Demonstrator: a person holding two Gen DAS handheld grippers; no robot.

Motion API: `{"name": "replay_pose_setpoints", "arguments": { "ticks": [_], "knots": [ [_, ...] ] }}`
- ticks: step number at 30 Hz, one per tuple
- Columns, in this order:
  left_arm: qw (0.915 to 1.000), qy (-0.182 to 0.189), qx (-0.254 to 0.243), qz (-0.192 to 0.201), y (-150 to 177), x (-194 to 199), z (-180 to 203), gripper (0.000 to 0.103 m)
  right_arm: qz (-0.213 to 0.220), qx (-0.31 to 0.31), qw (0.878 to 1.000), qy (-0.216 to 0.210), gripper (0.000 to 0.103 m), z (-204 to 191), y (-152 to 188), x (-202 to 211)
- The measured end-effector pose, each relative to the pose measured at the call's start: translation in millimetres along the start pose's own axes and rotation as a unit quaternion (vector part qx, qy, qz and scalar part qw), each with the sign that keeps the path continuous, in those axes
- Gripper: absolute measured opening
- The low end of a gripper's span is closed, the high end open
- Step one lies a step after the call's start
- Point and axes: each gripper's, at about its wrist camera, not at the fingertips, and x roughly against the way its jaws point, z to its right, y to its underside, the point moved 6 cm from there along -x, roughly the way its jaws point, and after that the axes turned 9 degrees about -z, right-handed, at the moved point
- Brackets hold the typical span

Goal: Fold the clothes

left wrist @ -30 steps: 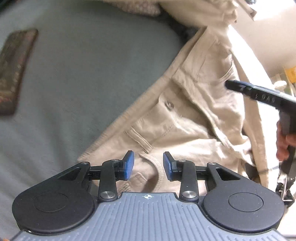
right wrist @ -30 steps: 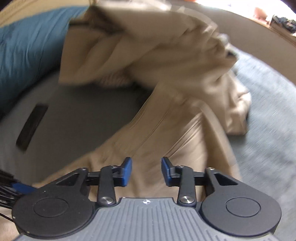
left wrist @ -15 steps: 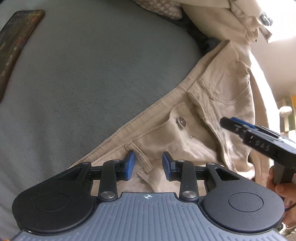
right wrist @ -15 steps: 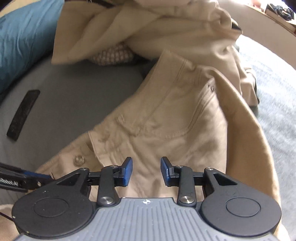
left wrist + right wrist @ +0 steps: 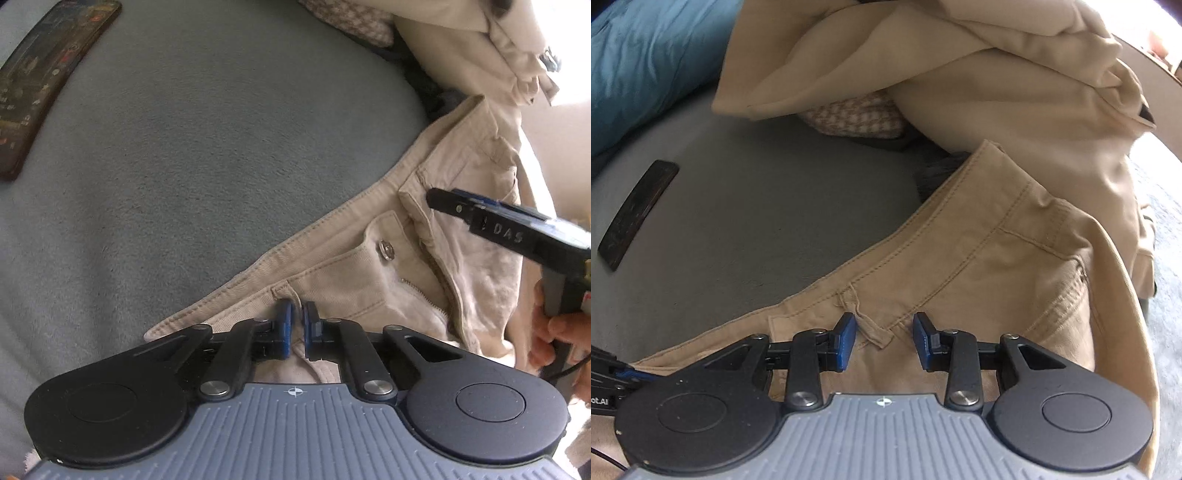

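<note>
Left gripper (image 5: 294,326) has just pinched nearly shut on the trousers (image 5: 332,273) waistband, by a belt loop. Right gripper (image 5: 884,338), wide apart, empty, straddles another loop. Trousers lie flat ahead; likely lift/fold coming.

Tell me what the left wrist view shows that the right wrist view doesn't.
Left wrist only: the trousers' metal button and open zipper fly, the left claw nearly shut at the waistband beside a belt loop, and a hand holding the right device.

Right wrist only: the right claw open around a belt loop, a blue pillow, a rear pocket seam.

Both: beige trousers, grey blanket, dark phone, checked fabric under a cream garment.
</note>
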Motion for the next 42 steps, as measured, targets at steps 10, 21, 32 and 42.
{"name": "replay_pose_setpoints", "arguments": {
  "ticks": [10,21,32,42],
  "knots": [
    [1.0000,0.003,0.003,-0.005,-2.0,-1.4,11.4,0.005,-0.027,0.040,0.999,-0.020,0.037,-13.4,-2.1,-17.2],
    [0.9985,0.018,-0.010,0.050,-2.3,27.8,24.7,0.001,-0.001,-0.014,0.999,-0.046,0.005,-4.5,-13.3,8.4],
    [0.9992,-0.004,-0.023,0.033,4.6,26.5,2.5,0.002,-0.007,-0.027,0.998,-0.048,0.005,-9.3,-21.2,-16.8],
    [0.9999,0.005,-0.011,0.001,1.5,33.5,-15.8,0.037,0.021,-0.076,0.995,-0.060,0.054,9.7,-25.4,13.4]
  ]
}}
